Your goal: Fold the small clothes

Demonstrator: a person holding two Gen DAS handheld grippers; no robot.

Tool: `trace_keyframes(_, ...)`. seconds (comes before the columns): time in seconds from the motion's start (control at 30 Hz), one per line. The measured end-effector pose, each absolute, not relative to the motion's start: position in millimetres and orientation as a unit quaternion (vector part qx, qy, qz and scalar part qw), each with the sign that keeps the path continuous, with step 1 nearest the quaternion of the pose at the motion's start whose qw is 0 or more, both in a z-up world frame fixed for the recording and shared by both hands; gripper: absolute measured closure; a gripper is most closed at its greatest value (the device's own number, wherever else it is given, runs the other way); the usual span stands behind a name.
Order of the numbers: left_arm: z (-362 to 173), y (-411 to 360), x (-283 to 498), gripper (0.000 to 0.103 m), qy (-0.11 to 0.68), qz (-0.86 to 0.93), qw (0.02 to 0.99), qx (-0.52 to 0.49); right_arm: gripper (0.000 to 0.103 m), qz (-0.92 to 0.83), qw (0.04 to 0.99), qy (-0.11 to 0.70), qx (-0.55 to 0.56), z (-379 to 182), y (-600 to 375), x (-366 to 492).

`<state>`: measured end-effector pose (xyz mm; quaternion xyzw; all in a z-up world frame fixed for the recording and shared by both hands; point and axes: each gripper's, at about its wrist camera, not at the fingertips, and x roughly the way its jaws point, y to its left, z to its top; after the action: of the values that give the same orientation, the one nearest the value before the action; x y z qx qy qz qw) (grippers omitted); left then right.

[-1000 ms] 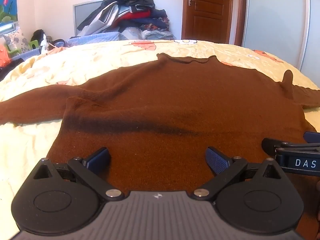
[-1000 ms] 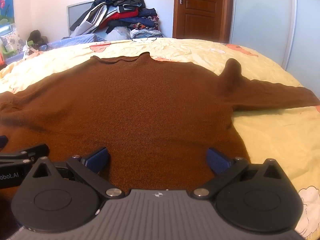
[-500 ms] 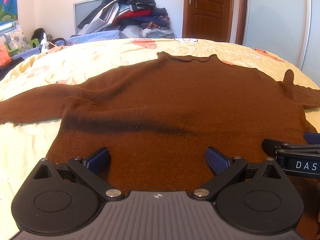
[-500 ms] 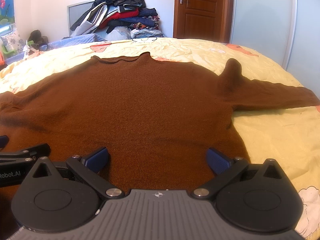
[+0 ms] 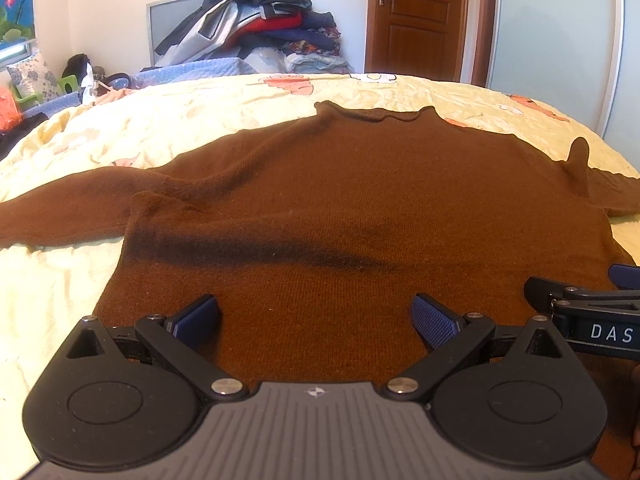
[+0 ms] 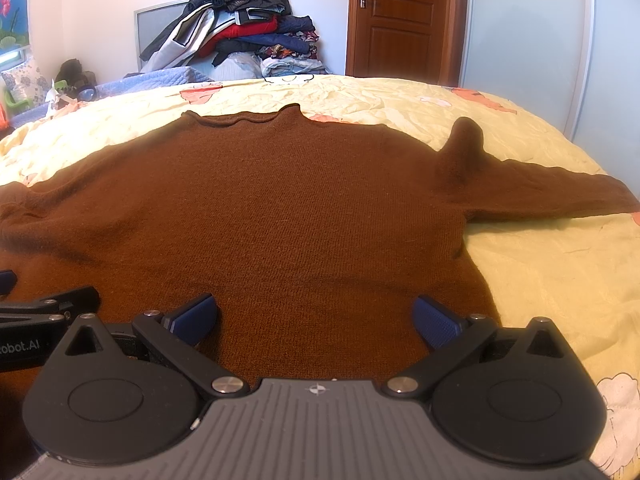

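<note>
A brown knitted sweater (image 5: 340, 200) (image 6: 280, 208) lies spread flat on the yellow bedspread (image 5: 180, 120), collar at the far side and sleeves stretched out left and right. A small peak of fabric stands up at its right shoulder (image 6: 464, 144). My left gripper (image 5: 316, 320) is open over the hem's left half, blue pads wide apart, nothing between them. My right gripper (image 6: 316, 320) is open over the hem's right half in the same way. Each gripper's side shows in the other's view, the right gripper (image 5: 580, 308) and the left gripper (image 6: 44, 312).
A tall heap of clothes (image 5: 256, 32) (image 6: 240, 28) is piled beyond the bed's far edge. A wooden door (image 5: 416, 20) and a pale wardrobe panel (image 6: 520, 28) stand at the back right. Toys and cushions (image 5: 36, 84) sit at the far left.
</note>
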<state>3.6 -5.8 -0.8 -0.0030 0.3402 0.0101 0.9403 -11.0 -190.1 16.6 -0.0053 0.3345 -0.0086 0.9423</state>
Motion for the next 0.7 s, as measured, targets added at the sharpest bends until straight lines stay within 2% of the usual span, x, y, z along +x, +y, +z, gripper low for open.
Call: trace_keyframes(0.7,-0.4,-6.8,0.3,0.0,0.337,0.011,0.942,-0.004,0.0,-0.009,0.942,0.335,-0.006,16.9,-190.5,-10.9)
